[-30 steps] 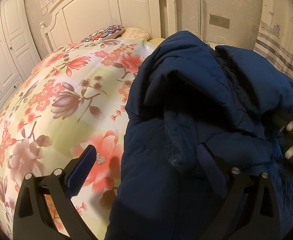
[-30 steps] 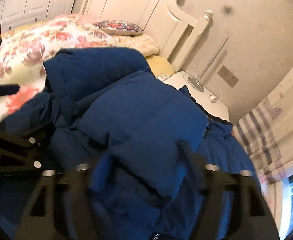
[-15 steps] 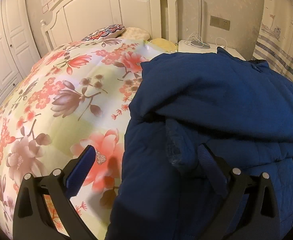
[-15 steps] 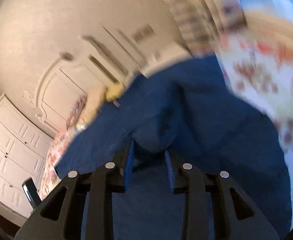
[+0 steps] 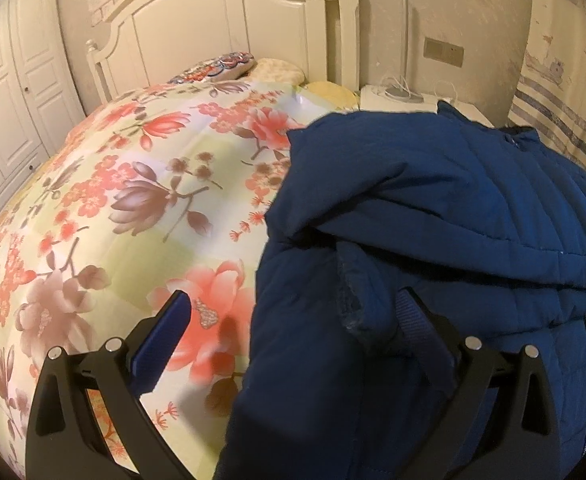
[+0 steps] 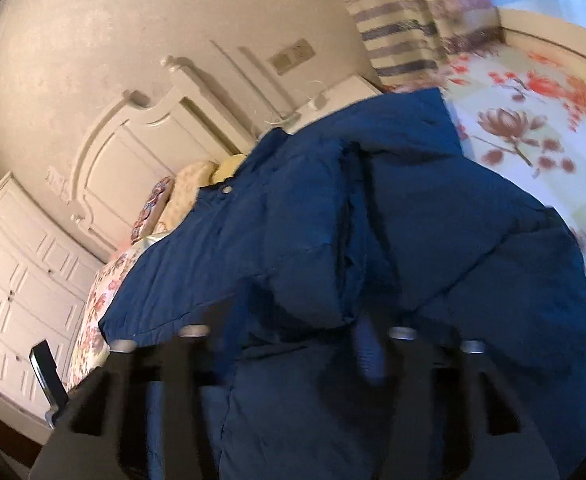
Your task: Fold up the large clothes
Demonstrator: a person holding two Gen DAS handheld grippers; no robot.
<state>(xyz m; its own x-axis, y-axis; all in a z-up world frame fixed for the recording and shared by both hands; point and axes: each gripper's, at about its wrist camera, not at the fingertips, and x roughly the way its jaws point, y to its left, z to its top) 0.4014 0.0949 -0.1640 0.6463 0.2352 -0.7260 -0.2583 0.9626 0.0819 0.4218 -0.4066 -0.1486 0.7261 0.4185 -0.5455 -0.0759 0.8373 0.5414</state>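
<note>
My left gripper (image 5: 293, 344) stands wide open over the near edge of the navy padded coat (image 5: 433, 208), heaped on the right of the floral bed (image 5: 133, 200), steadying it, while my right gripper (image 6: 293, 344) is closing on a fold of it.

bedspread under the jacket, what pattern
Pink and mauve flowers on a pale green bedspread, clearest in the left wrist view.
</note>
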